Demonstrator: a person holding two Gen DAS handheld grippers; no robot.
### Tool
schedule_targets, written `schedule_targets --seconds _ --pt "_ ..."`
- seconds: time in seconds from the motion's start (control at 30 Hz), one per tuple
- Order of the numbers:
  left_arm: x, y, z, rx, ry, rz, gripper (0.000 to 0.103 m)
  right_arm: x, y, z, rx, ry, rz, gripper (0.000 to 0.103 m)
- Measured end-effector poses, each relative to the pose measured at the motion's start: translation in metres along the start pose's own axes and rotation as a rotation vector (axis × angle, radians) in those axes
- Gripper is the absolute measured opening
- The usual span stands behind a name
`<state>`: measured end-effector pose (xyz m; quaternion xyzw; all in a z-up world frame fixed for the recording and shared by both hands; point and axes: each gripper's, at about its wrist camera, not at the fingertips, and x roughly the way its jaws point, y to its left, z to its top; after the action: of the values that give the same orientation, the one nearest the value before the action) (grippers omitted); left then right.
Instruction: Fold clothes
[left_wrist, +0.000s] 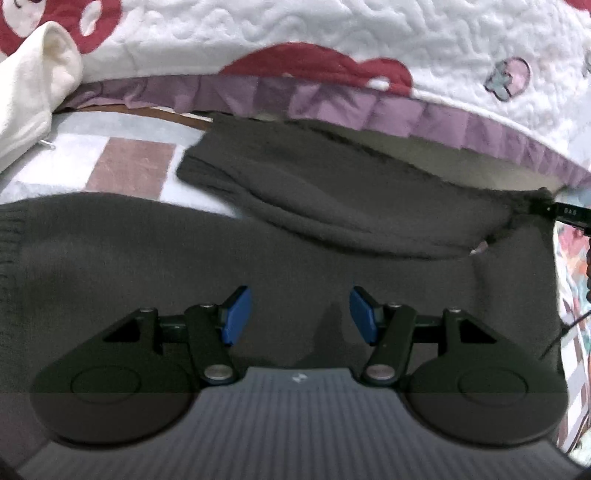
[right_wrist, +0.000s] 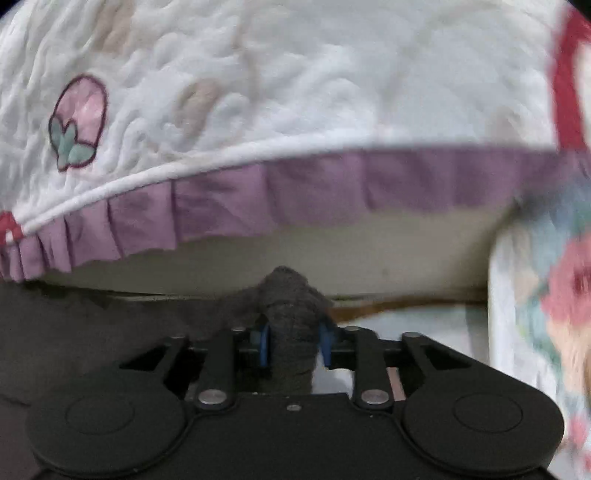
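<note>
A dark grey knitted sweater (left_wrist: 147, 266) lies spread on the bed, with one sleeve (left_wrist: 314, 184) laid slantwise across its upper part. My left gripper (left_wrist: 301, 314) hovers just over the sweater's body, its blue pads (left_wrist: 236, 317) apart with nothing between them. In the right wrist view, my right gripper (right_wrist: 294, 343) has a bunched fold of the sweater (right_wrist: 291, 295) filling the gap between its blue pads (right_wrist: 264, 343). In the left wrist view the right gripper (left_wrist: 569, 214) shows at the right edge, and the sweater's corner is drawn up to it.
A white quilt (left_wrist: 332, 29) with red shapes and a purple frill (right_wrist: 295, 192) hangs over the far side. A cream garment (left_wrist: 29, 92) lies at the upper left. The checked sheet (left_wrist: 129, 162) shows beside the sweater, and floral cloth (right_wrist: 554, 295) is at the right.
</note>
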<state>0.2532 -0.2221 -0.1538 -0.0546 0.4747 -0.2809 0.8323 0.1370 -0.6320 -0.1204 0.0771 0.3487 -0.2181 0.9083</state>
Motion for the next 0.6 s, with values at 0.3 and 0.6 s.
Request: schedule_targets --seconds 0.3,0.6 --pt "-0.009 -0.061 -0.021 0.109 0.048 -0.137 0.058 -0.071 -0.107 -0.065 0.266 0.097 -0.008 0.051" --pt "-0.015 -0.113 -0.073 0.203 0.097 -0.172 0.058 -0.087 -0.132 -0.141 0.391 0.183 0.059 0.054"
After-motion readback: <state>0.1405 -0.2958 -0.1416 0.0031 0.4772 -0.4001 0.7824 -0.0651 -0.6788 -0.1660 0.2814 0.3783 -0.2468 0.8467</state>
